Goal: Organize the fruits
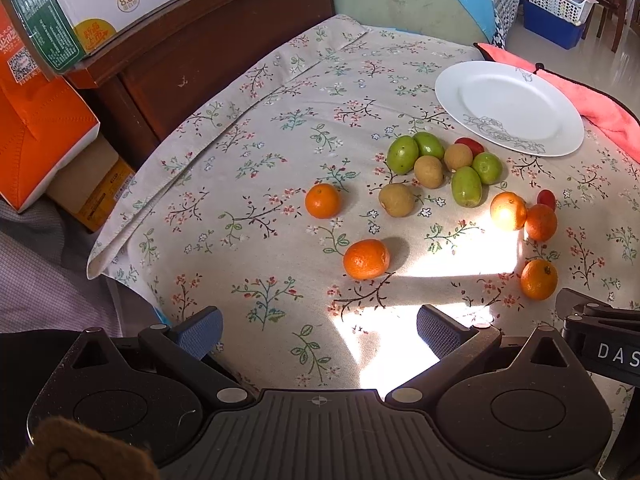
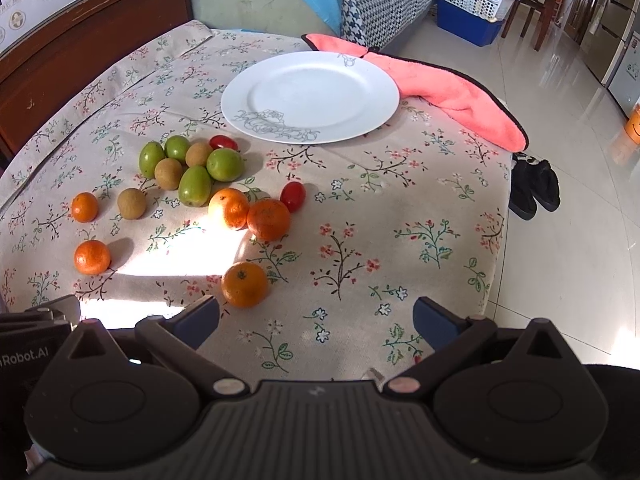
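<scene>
Oranges (image 2: 244,284), green fruits (image 2: 195,186), brownish, possibly longan, fruits (image 2: 131,203) and red tomatoes (image 2: 293,196) are lying scattered beside the white plate (image 2: 360,120).

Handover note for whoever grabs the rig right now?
Left tongs: open, empty, low over the cloth.
Right tongs: open, empty; nearest orange just ahead of the left finger.
Plate: nothing on it.
Five oranges, four green fruits, three brown ones and two red tomatoes lie loose on the tablecloth.
Done: nothing sorted. Left: all of it.
</scene>
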Demonstrator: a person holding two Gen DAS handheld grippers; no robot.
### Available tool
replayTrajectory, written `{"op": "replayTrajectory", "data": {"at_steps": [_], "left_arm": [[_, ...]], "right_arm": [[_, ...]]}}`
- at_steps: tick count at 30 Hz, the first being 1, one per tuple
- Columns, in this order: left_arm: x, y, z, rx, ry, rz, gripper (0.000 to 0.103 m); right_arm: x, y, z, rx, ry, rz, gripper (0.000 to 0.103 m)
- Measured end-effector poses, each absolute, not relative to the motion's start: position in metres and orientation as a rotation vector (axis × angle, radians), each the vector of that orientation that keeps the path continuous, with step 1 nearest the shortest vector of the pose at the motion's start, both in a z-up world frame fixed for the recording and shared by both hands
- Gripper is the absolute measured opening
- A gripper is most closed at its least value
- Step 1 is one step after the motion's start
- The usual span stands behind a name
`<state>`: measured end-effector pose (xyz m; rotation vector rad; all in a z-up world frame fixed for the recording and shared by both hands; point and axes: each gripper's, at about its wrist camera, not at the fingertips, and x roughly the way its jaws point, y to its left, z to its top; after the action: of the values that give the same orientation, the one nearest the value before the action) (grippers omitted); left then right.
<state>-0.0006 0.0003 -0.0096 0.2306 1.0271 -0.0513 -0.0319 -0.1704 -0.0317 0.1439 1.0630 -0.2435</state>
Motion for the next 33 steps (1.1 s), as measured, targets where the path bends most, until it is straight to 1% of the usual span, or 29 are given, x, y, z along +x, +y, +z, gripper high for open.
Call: {"op": "replayTrajectory", "data": {"at_steps": [26,33], "left_arm": [[-0.001,0.001,-0.012,0.198,1.009,-0.1,0.103],[0.006,0.015,-0.001,0.182,0.975,-0.132,0.103]], "right_arm": [[-0.03,-0.166,-0.035,0.121,1.071,-0.238,0.102],[-0.034,-0.179,-0.022,0.195,1.002,-0.209,0.102]]}}
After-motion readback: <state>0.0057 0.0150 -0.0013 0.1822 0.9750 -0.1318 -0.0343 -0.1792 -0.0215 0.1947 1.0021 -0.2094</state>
